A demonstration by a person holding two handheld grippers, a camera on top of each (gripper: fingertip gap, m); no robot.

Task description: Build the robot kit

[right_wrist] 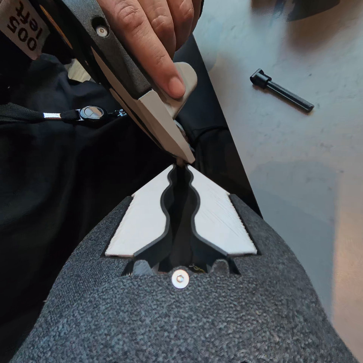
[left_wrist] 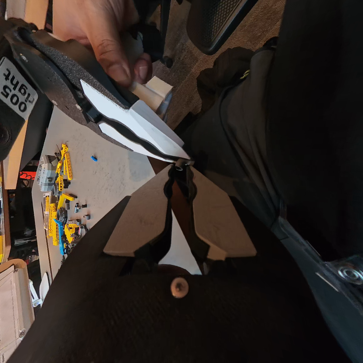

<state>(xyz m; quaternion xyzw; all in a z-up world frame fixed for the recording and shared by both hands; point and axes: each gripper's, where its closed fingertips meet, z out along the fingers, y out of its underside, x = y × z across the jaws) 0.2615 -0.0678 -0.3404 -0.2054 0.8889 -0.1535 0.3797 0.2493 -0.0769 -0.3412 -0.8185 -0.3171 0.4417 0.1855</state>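
The left gripper fills the near frame, its tips pinched on a small black connector piece. The right gripper meets it tip to tip, closed on that same piece just off the edge of the pale table. A yellow brick pile sits further back on the table, and a black axle pin lies loose.
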